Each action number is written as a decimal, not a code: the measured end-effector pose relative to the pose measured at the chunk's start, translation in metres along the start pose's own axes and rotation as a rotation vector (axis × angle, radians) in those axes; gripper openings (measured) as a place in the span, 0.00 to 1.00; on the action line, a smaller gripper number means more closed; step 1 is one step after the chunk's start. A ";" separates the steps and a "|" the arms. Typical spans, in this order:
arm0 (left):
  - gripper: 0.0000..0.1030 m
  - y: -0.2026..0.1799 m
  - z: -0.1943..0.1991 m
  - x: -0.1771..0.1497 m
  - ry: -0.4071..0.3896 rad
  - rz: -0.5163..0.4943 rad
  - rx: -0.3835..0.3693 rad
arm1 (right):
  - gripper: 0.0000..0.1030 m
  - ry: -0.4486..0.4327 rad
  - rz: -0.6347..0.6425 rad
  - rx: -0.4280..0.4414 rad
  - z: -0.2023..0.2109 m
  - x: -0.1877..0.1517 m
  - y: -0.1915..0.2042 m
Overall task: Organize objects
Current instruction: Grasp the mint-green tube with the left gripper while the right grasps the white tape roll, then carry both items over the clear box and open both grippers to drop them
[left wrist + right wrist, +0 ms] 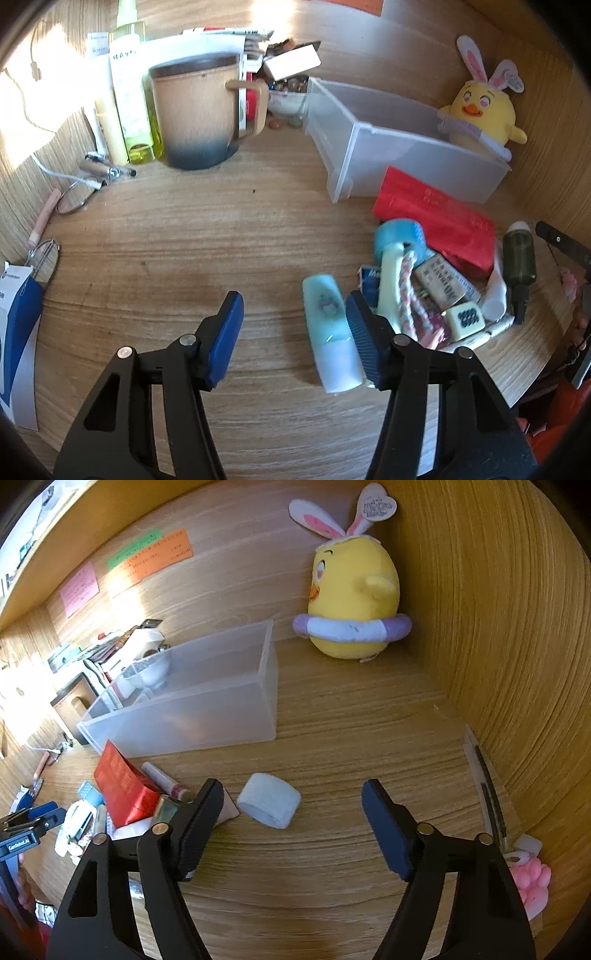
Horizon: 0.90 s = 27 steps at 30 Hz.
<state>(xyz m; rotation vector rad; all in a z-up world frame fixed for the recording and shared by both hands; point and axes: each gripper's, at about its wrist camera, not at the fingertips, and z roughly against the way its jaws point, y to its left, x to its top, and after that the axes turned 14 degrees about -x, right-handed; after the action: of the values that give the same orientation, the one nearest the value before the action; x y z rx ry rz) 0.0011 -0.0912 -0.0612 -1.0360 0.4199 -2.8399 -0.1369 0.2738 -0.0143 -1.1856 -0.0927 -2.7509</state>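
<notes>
Reaching down at a slant, the left tongs (293,334) straddle a mint tube (330,332) on the table (166,240); the tube lies lengthwise along the fingers, hard against the right pad, with a clear gap to the left pad, so nothing is gripped. The right tongs (293,827) stand wider, empty, with a white roll (269,805) just ahead between the tips, nearer the left finger. The clear bin (207,701) waits beyond both, near the red box (123,790)
</notes>
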 end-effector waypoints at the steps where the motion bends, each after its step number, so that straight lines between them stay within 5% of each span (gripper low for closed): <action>1: 0.56 0.001 -0.001 -0.001 0.009 0.002 -0.008 | 0.70 0.005 0.005 -0.005 -0.002 -0.001 0.001; 11: 0.53 0.000 -0.001 -0.009 0.015 -0.028 -0.001 | 0.55 0.078 0.042 -0.018 -0.022 -0.006 0.018; 15: 0.33 -0.004 -0.002 -0.010 0.008 -0.064 0.025 | 0.39 0.089 0.047 -0.015 -0.026 -0.006 0.022; 17: 0.24 -0.005 -0.003 -0.010 0.004 -0.073 0.030 | 0.39 0.087 0.050 -0.027 -0.027 -0.006 0.024; 27: 0.24 0.000 0.008 0.008 -0.063 -0.044 -0.003 | 0.38 0.025 0.039 -0.032 -0.012 -0.001 0.025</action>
<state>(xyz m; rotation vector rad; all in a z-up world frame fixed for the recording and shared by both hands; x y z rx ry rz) 0.0000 -0.0944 -0.0504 -1.1459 0.4003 -2.8359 -0.1412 0.2480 -0.0233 -1.1485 -0.0226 -2.7423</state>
